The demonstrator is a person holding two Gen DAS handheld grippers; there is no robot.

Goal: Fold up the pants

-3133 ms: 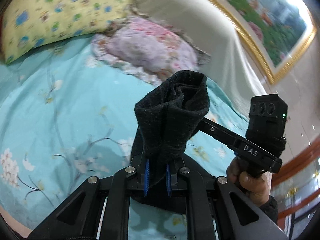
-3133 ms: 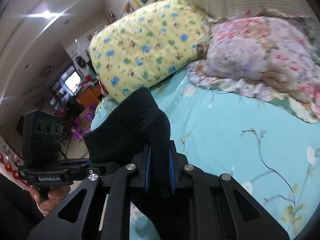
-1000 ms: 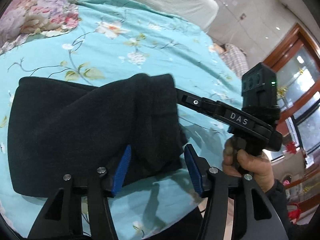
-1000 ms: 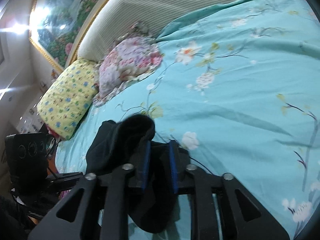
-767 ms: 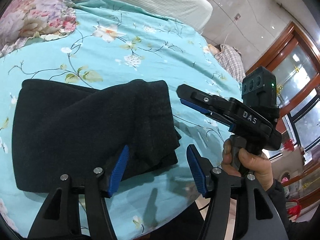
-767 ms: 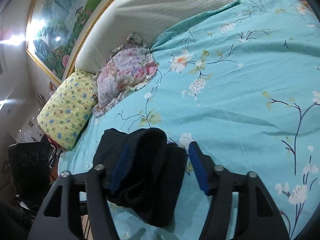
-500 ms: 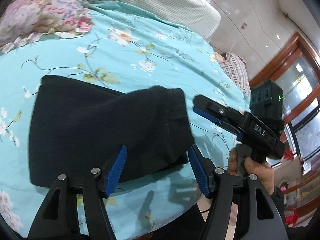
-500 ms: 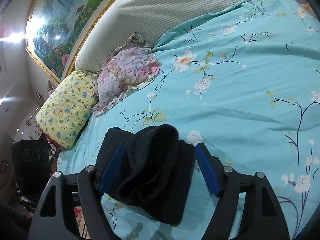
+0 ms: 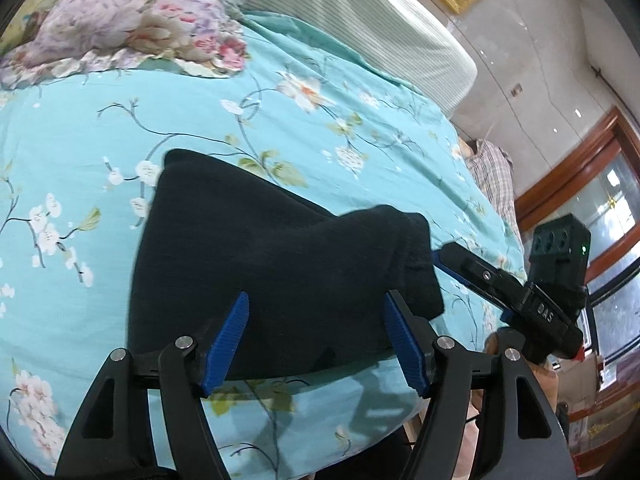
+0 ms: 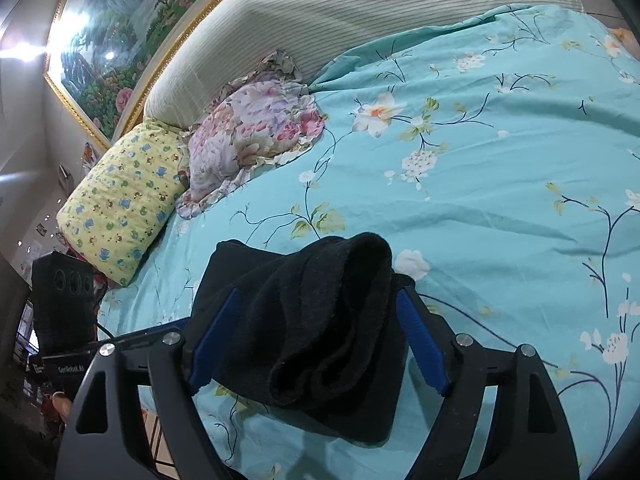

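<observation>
The black pants (image 9: 272,256) lie folded in a thick bundle on the turquoise floral bedspread (image 9: 120,128), near the bed's front edge. My left gripper (image 9: 320,340) is open, its blue pads either side of the bundle's near edge, holding nothing. My right gripper (image 10: 316,344) is open too, its pads straddling the pants' (image 10: 320,320) raised, bunched end. The right gripper also shows in the left wrist view (image 9: 452,264), beside the pants' right end. The left gripper's body shows at the left of the right wrist view.
A floral pillow (image 10: 256,132) and a yellow patterned pillow (image 10: 120,196) lie at the head of the bed by the striped headboard (image 10: 360,8). A framed painting (image 10: 120,32) hangs above. The bed edge (image 9: 360,452) is just below my left gripper.
Both grippers let go of the pants and opened. The pants went from held up to lying folded on the bed. Both grippers have drawn back slightly.
</observation>
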